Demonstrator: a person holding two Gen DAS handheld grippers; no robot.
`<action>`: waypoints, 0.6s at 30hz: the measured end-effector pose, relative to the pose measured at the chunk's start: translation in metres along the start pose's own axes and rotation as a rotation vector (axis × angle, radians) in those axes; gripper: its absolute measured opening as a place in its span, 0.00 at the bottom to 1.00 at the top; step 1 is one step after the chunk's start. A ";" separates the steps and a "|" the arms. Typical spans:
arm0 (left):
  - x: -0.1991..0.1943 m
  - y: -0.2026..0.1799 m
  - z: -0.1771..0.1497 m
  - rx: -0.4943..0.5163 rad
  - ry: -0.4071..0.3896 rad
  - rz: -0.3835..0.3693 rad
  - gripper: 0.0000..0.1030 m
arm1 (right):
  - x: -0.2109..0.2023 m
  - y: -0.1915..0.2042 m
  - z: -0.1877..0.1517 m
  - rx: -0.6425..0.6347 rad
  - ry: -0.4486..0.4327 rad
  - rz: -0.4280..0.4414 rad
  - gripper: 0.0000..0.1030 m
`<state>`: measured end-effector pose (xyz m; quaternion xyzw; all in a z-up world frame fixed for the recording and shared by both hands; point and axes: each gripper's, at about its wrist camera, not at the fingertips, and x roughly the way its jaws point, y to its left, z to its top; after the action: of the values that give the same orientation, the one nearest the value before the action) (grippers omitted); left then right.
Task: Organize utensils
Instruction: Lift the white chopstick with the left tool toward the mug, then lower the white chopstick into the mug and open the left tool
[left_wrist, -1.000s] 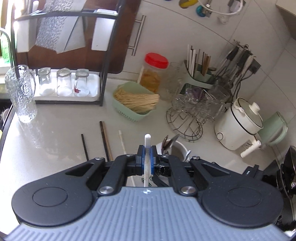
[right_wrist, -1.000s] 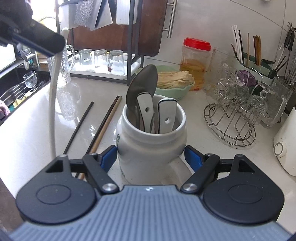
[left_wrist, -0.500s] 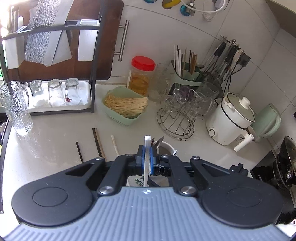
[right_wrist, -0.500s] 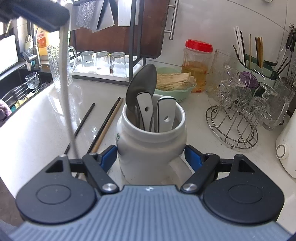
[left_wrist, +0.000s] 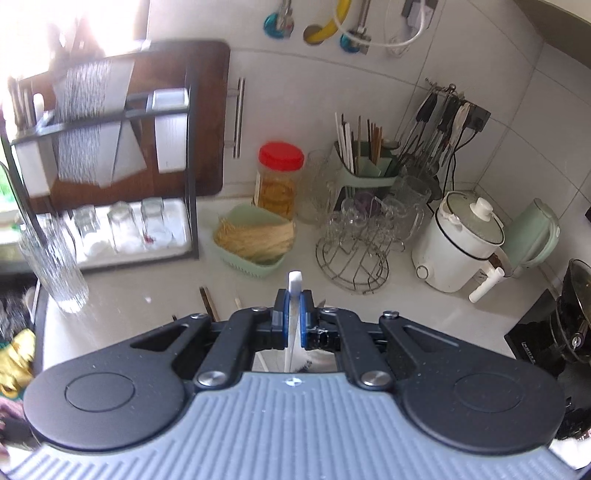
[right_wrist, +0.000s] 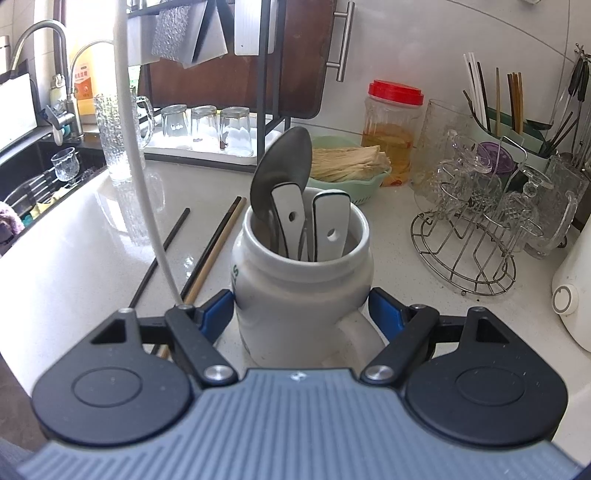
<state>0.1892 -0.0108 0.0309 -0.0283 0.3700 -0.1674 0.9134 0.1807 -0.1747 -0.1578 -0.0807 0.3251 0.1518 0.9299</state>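
Observation:
My left gripper (left_wrist: 292, 317) is shut on a white chopstick (left_wrist: 294, 284) that hangs down from its pads. In the right wrist view the same white chopstick (right_wrist: 138, 177) hangs nearly upright just left of the white ceramic mug (right_wrist: 301, 284). My right gripper (right_wrist: 301, 314) is shut on that mug, one pad on each side. The mug holds a metal spoon (right_wrist: 282, 162) and two white-handled utensils (right_wrist: 328, 225). A black chopstick (right_wrist: 162, 251) and a dark and a wooden chopstick (right_wrist: 216, 247) lie on the counter left of the mug.
A green basket (left_wrist: 255, 240) of straw, a red-lidded jar (left_wrist: 279, 181), a wire glass rack (left_wrist: 354, 251), a green chopstick holder (left_wrist: 365, 166) and a white cooker (left_wrist: 461, 243) stand at the back. A dish rack with glasses (left_wrist: 122, 229) and a glass jug (left_wrist: 51, 266) stand left. A sink (right_wrist: 33, 184) lies far left.
My left gripper has risen with the white chopstick and moved over the mug; the chopstick's lower end has swung right, closer to the mug. The right gripper and the mug have stayed put.

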 end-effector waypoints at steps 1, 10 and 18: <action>-0.003 -0.001 0.004 0.008 -0.005 -0.001 0.06 | 0.000 0.000 0.000 0.000 0.000 0.001 0.80; -0.024 -0.023 0.036 0.080 -0.053 0.001 0.06 | 0.000 -0.001 0.000 -0.010 -0.002 0.009 0.79; -0.039 -0.041 0.054 0.119 -0.071 -0.019 0.06 | 0.000 0.000 -0.001 -0.015 -0.003 0.013 0.79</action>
<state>0.1889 -0.0408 0.1032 0.0168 0.3264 -0.1965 0.9244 0.1804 -0.1753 -0.1582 -0.0852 0.3232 0.1603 0.9287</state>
